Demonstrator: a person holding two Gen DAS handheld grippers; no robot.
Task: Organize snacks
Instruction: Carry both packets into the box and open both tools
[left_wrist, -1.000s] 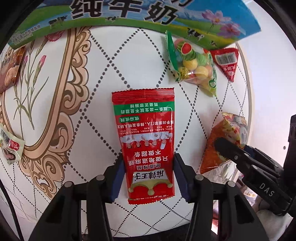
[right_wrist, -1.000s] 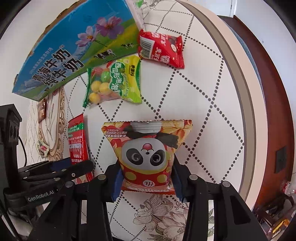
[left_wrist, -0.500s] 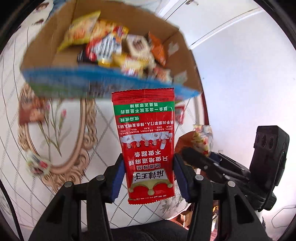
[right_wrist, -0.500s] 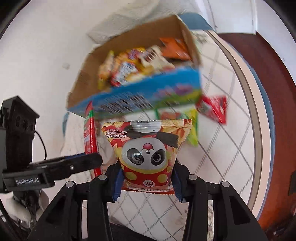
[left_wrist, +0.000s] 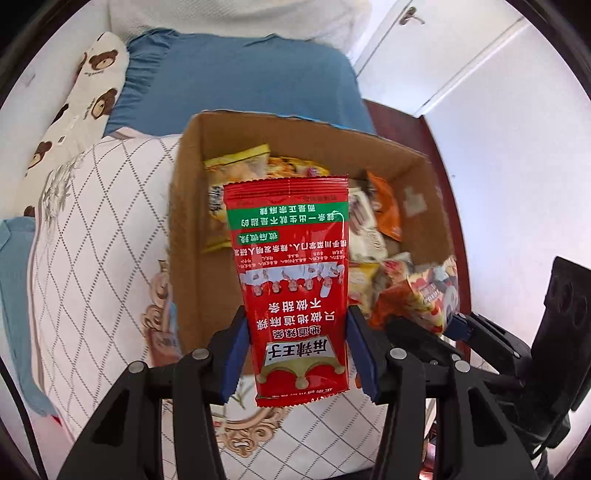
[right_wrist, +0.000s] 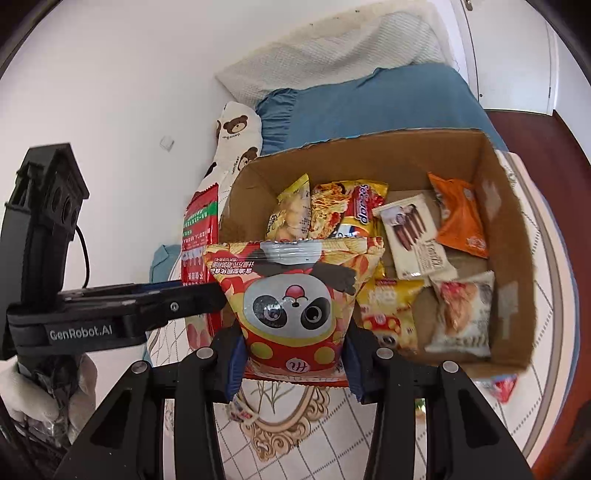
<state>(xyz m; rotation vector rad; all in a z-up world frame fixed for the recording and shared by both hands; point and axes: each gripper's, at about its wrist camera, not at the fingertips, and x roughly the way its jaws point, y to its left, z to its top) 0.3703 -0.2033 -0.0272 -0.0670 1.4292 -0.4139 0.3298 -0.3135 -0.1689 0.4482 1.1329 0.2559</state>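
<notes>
The open cardboard box (right_wrist: 511, 258) of snacks sits on the bed (left_wrist: 92, 258). Level before it, the right claw (right_wrist: 291, 354) clamps a panda bag (right_wrist: 291, 295); beside it, the left claw (left_wrist: 297, 354) clamps a red packet (left_wrist: 291, 280).

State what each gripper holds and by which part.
Left gripper: red packet, pinched by its lower side edges. Right gripper: panda bag, pinched by its bottom end.
</notes>
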